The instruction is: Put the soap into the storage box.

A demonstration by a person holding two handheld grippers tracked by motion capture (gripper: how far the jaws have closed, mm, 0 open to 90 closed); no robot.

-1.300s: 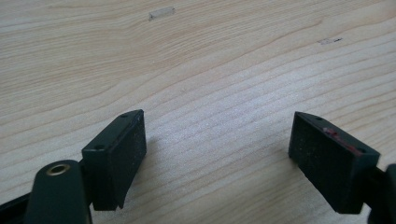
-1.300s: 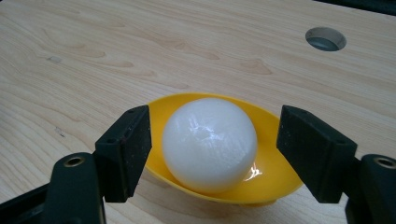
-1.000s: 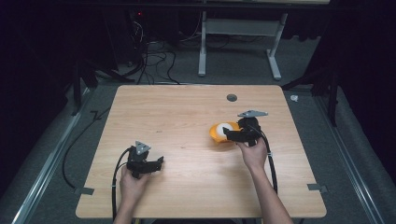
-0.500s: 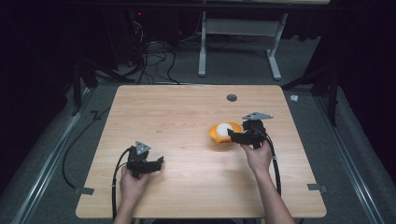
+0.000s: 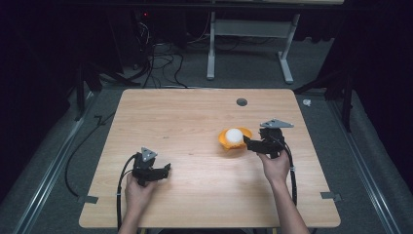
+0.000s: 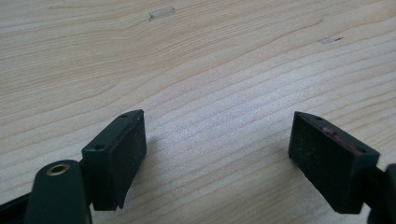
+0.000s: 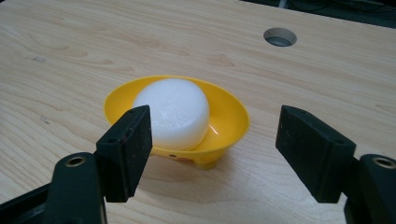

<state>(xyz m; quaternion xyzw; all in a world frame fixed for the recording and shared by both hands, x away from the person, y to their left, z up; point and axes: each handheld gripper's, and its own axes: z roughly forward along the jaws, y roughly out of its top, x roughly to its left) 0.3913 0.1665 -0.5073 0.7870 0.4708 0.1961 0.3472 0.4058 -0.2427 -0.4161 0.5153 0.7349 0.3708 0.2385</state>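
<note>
Yellow bowl (image 7: 187,126) holding a white puck (image 7: 173,112) is faced by the right gripper (image 7: 219,154), fingers wide apart and empty.

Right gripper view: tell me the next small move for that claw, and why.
Probably ease the right claw forward and close on the yellow bowl. Its jaws stand open just short of the bowl's near rim, with the white round block resting inside. The left claw is open over bare table, far from the bowl.
</note>
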